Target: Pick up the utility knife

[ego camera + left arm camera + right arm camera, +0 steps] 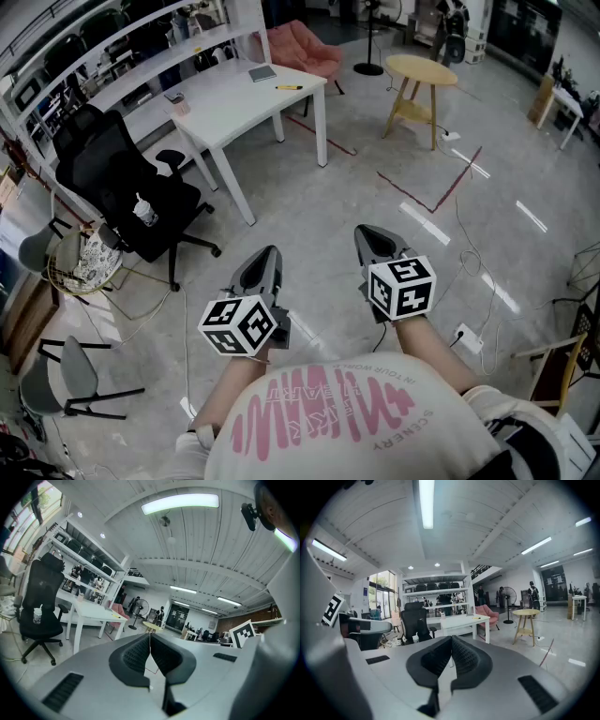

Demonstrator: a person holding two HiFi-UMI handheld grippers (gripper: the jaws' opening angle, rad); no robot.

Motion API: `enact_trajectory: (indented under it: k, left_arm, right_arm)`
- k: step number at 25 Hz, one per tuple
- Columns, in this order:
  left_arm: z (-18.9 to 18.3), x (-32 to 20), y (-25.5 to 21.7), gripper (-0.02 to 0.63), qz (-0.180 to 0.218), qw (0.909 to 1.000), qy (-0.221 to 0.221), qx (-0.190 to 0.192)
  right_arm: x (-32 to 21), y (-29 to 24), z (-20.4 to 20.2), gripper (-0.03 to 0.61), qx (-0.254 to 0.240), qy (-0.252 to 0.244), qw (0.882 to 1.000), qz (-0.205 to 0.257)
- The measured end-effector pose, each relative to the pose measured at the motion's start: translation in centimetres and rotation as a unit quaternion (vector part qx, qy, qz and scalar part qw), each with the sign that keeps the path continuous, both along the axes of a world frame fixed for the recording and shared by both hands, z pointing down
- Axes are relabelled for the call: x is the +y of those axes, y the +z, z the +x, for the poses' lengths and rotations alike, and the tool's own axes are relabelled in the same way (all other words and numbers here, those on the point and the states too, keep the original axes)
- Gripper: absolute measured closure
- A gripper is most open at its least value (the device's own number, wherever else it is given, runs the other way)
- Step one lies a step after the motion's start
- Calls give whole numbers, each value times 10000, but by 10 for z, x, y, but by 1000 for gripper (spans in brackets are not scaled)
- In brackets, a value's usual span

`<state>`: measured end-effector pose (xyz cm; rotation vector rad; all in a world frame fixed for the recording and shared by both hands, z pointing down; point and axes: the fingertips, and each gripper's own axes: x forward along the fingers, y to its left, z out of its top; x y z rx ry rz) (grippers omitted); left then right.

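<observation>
Left gripper (268, 253): jaws closed, empty. Utility knife (289, 87): probably the slim yellow item on the white bench (225, 101), upper centre of the head view, well away; likely light, rigid and smooth; grip mid-handle, clear of the blade. Right gripper (367, 234): jaws closed, empty.

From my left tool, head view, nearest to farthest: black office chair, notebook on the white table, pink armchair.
1. Black office chair, to the left.
2. Notebook, on the far end of the table.
3. Pink armchair, beyond the table.
</observation>
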<state>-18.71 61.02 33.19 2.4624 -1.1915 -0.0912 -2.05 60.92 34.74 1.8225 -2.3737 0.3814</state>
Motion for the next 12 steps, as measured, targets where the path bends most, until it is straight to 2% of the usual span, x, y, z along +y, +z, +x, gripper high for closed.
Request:
enact_trajectory:
  k: [8, 12]
  left_arm:
    - [9, -11, -3, 589, 45, 10000, -49, 5]
    - [14, -24, -11, 589, 138, 9996, -65, 233]
  right_arm:
    - [-11, 0, 13, 563, -61, 11, 10000, 11]
    - [-24, -4, 21, 563, -94, 15, 9999, 55]
